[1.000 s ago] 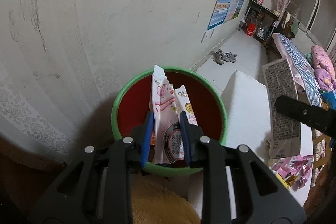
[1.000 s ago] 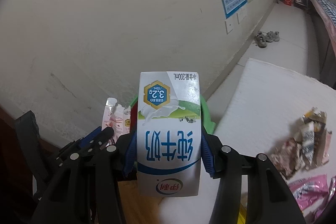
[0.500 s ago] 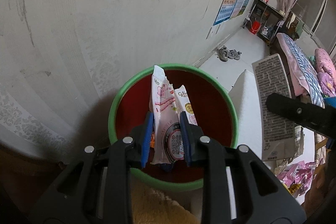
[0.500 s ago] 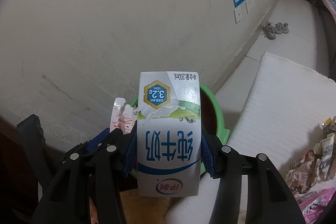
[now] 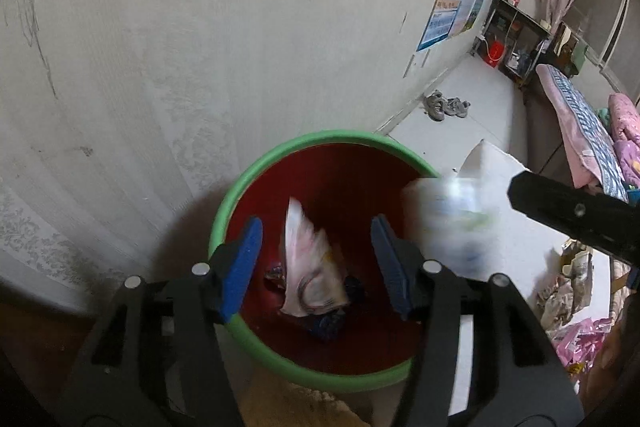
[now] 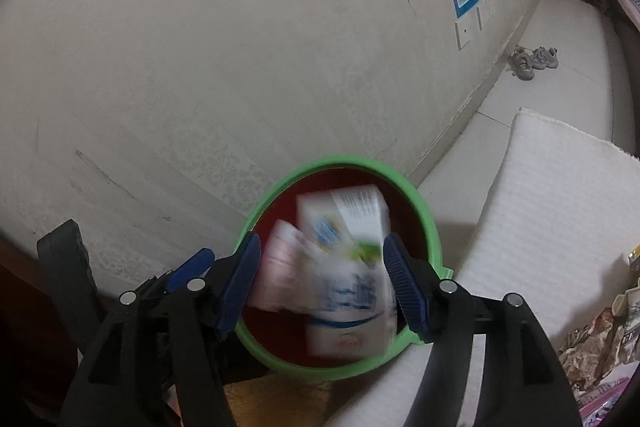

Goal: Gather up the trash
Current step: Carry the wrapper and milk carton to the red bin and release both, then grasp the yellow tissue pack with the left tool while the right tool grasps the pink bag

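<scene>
The left gripper (image 5: pixel 316 259) has just been opening: its blue pads stand apart, clear of the pink-and-white wrappers (image 5: pixel 310 269), which lie loose just below and between them inside the red bin with a green rim (image 5: pixel 280 155). The right gripper (image 6: pixel 322 281) has also just been opening, and the blurred white, blue and green milk carton (image 6: pixel 348 267) sits tilted between its spread pads, free of both, over the bin's mouth.
</scene>
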